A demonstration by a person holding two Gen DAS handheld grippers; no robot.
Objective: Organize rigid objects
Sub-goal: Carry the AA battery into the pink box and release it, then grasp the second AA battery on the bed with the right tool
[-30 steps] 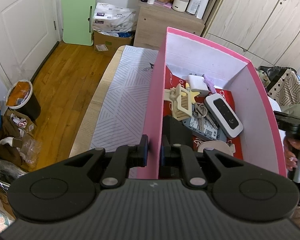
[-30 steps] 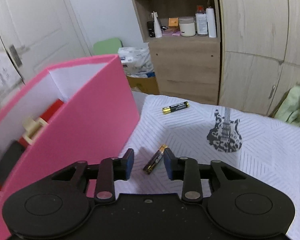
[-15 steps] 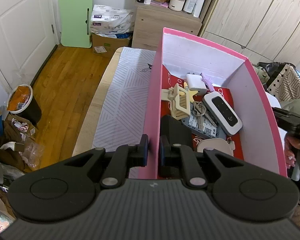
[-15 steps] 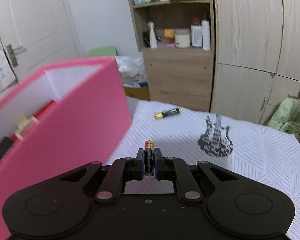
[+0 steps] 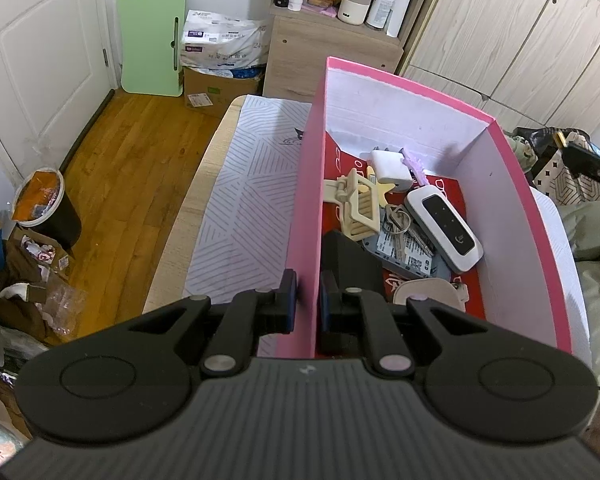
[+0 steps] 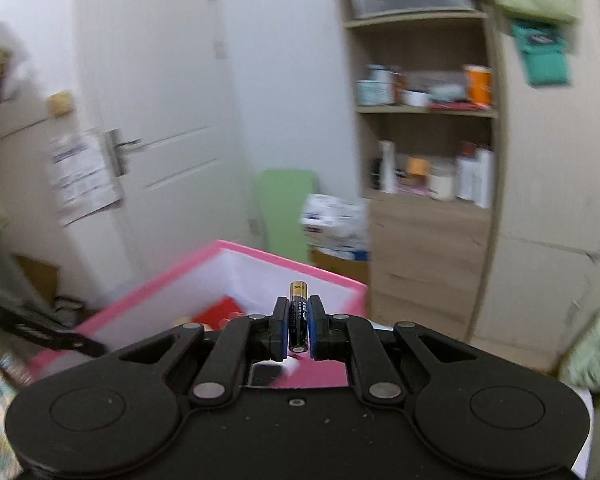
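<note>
In the left wrist view, the left tongs pinch the near left wall of the pink box, one finger outside and one inside. The box stands on a white patterned cloth that covers the counter. Inside, on the red floor of the box, lie a white charger, a beige hair clip, a bunch of keys, a white-and-black pocket router, a grey card and a black block just beyond the inner finger. At the far right edge the right tongs reach in above the box's right wall, with a gold battery tip showing.

In the right wrist view, which is blurred, the right tongs are pressed onto an AA battery, held lengthwise between the blue pads with its gold end pointing forward. The battery hangs over the open pink box, whose white inner walls and red floor show below. The left tongs enter at the left edge.
</note>
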